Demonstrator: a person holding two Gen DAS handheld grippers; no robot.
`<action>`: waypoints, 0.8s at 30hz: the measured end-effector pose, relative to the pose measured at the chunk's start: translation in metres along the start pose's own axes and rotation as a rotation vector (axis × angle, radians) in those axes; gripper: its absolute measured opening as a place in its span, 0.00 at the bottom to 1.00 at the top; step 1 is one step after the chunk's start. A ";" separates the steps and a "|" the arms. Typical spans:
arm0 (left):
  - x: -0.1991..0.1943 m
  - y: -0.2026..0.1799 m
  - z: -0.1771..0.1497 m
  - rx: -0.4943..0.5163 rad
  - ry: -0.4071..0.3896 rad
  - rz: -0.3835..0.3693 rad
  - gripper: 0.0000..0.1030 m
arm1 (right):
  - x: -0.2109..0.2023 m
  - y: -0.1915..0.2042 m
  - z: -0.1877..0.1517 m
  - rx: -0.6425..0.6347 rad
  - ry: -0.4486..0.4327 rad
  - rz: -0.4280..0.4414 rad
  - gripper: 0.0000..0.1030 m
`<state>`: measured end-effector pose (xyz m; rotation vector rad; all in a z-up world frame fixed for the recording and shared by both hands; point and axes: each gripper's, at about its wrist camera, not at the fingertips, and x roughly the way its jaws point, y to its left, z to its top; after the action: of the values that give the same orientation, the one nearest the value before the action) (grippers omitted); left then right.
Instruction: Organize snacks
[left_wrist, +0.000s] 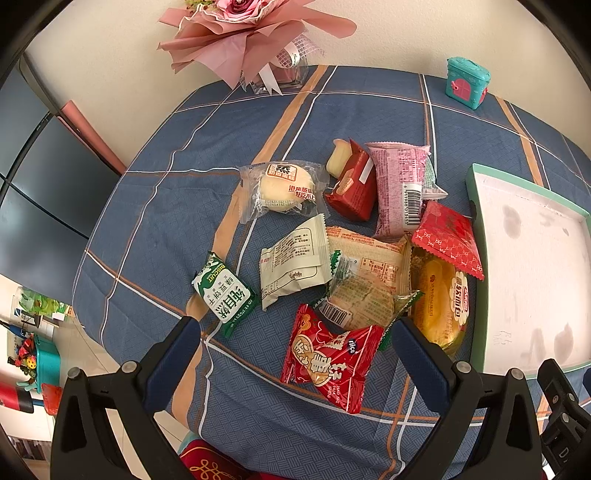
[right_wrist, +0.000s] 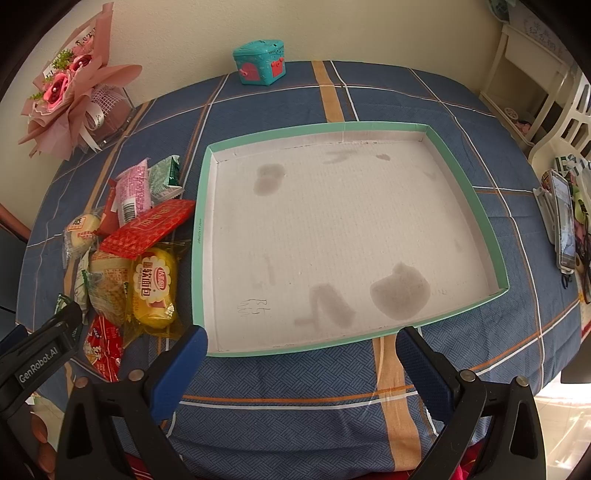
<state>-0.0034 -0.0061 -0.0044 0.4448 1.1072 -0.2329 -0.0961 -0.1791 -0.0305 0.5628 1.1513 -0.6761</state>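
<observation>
Several wrapped snacks lie in a loose pile on the blue plaid tablecloth (left_wrist: 155, 221): a red candy pack (left_wrist: 328, 356), a green biscuit pack (left_wrist: 223, 293), a white pack (left_wrist: 291, 262), a bun in clear wrap (left_wrist: 282, 188), a yellow bread pack (left_wrist: 441, 302) and a pink pack (left_wrist: 399, 188). My left gripper (left_wrist: 295, 332) is open and empty, just above the red candy pack. A shallow green-rimmed tray (right_wrist: 201, 236) with a stained white floor lies right of the pile and holds nothing. My right gripper (right_wrist: 303, 343) is open and empty at the tray's near edge.
A pink bouquet in a clear vase (left_wrist: 255, 37) stands at the back left. A small teal box (right_wrist: 260, 62) sits at the table's far edge. A phone on a stand (right_wrist: 563, 218) is at the right edge. A white chair (right_wrist: 554, 99) stands beyond the table.
</observation>
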 end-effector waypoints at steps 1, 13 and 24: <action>0.000 0.000 0.000 0.000 0.000 0.000 1.00 | 0.000 0.000 0.000 0.000 0.000 0.000 1.00; 0.001 0.000 -0.002 0.001 0.000 -0.002 1.00 | 0.000 0.001 0.000 0.000 0.000 0.000 1.00; -0.005 0.023 0.002 -0.094 -0.017 -0.038 1.00 | -0.003 0.010 0.001 -0.025 -0.016 0.035 1.00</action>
<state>0.0045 0.0132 0.0061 0.3382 1.1059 -0.2166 -0.0885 -0.1724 -0.0263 0.5543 1.1314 -0.6342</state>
